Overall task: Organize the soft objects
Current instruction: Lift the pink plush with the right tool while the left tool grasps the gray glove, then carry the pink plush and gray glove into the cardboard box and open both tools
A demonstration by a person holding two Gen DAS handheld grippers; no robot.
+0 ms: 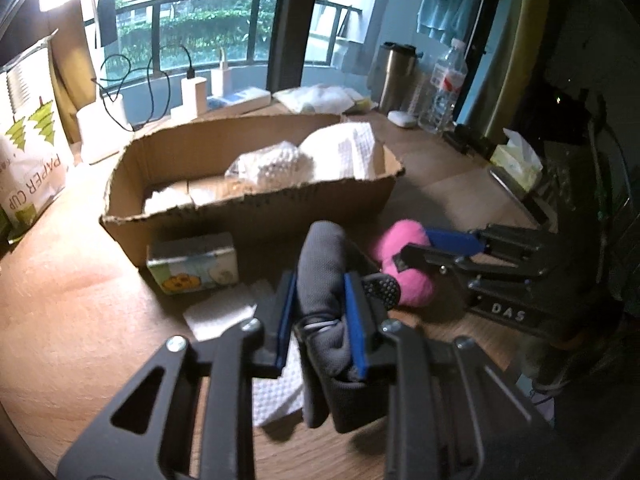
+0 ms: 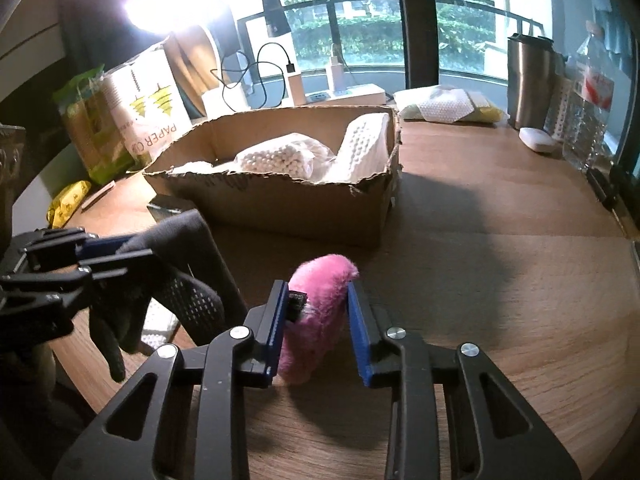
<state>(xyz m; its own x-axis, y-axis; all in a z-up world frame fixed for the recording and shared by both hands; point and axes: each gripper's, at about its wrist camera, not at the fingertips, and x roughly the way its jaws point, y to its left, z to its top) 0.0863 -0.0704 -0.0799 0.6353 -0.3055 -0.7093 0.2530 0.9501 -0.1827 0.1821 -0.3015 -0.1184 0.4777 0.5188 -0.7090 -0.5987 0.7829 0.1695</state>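
**Gathering the soft things, one in each hand**

Clamped tight between the blue pads of the left gripper (image 1: pixel 320 320) is a grey glove (image 1: pixel 324 276) — dark knit with a dotted palm, its fingers drooping below the jaws in the right wrist view, so it looks lifted clear of the wooden table (image 2: pixel 500 280). The right gripper (image 2: pixel 318 328) straddles a pink fluffy toy (image 2: pixel 320 312) that sits on the table just in front of the cardboard box (image 2: pixel 280 208). Its left pad touches the toy's side where a small black tag shows; the right pad stands a little off the fur, so the jaws are partly closed around the toy but I would not call it gripped.

The box holds white padded things already: a bag of white beads (image 1: pixel 268 164) and a folded quilted cloth (image 1: pixel 352 152). A small printed tissue pack (image 1: pixel 194 262) and a white napkin (image 1: pixel 220 314) lie outside it, near its front wall.

My reading: the glove's pick-up is done and the toy's is halfway. Next, the right jaws need to close until both pads press the fur, then both hands must rise above the torn box rim and carry over it — the glove's dangling fingers may catch on that ragged edge if it goes in low.
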